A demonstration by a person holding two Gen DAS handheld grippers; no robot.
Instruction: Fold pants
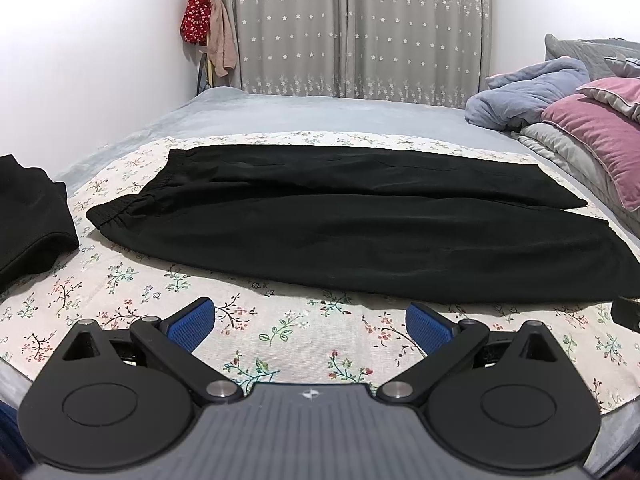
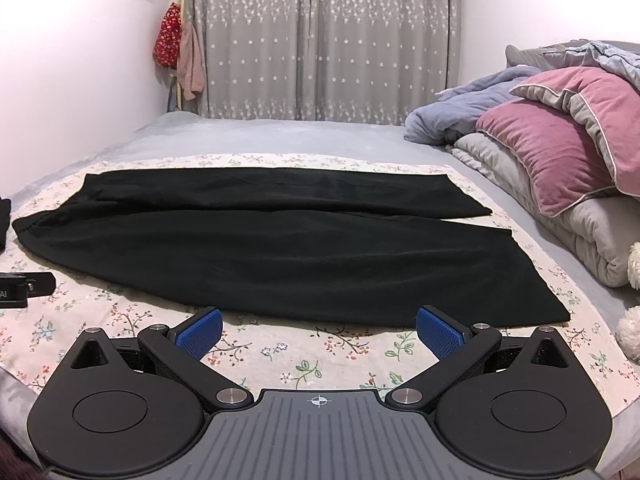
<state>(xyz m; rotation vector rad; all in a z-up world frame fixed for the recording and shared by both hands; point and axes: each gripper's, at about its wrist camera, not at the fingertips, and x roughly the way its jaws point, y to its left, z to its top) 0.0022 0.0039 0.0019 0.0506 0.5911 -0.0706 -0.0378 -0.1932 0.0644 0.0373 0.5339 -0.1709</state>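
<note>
Black pants (image 1: 360, 232) lie flat, legs side by side, on the floral cloth (image 1: 280, 332). Left gripper (image 1: 310, 320) and right gripper (image 2: 318, 330) hover at its near edge, jaws spread, empty. Risk: pinching cloth with hem.

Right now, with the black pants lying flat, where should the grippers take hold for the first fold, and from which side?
Probably the near edge of the black pants: left gripper by the elastic waistband, right gripper by the near leg's hem. Come in low from the near side, where both open grippers already face it. The legs lie side by side, so lifting that edge folds one onto the other.
</note>
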